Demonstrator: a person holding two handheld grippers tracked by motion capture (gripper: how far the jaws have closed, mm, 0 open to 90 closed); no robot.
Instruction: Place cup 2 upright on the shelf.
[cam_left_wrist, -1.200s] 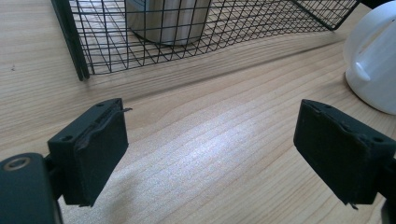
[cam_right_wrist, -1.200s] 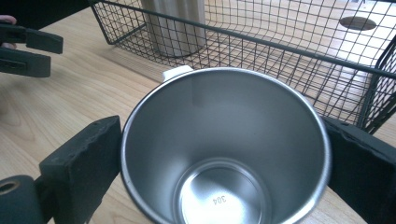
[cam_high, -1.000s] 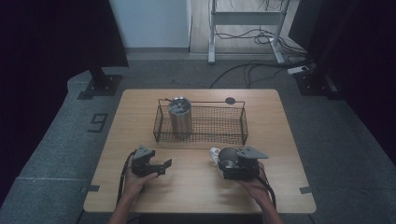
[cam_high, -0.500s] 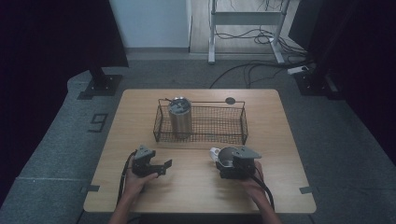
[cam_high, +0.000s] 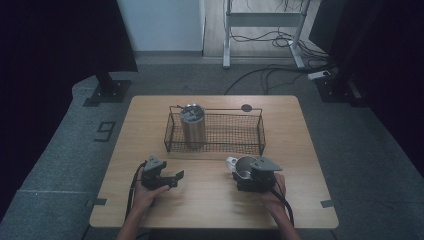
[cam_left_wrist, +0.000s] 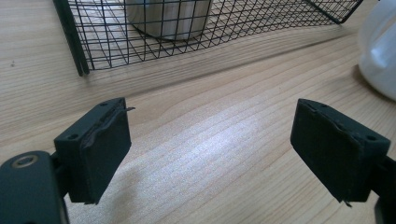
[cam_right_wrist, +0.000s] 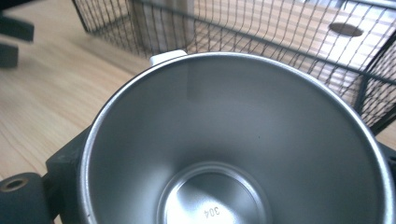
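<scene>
R gripper (cam_high: 244, 176) pinched steel mug (cam_high: 243, 168) just in front of wire basket (cam_high: 215, 148); L gripper (cam_high: 172, 179) jaws just narrowed, nothing between, spread — mug likely basket-bound.

Bare tabletop (cam_high: 210, 195) btwn both claws gives free passage; wire basket (cam_high: 215, 132) w/ tumbler (cam_high: 192, 125) blocks ahead.

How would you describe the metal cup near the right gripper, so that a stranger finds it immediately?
Start at the wire basket in the middle of the wooden table. In front of the basket's near right side, between the jaws of the right gripper, is the open steel cup with a white handle. Unlike the tall steel tumbler, it is outside the basket and shorter.
</scene>
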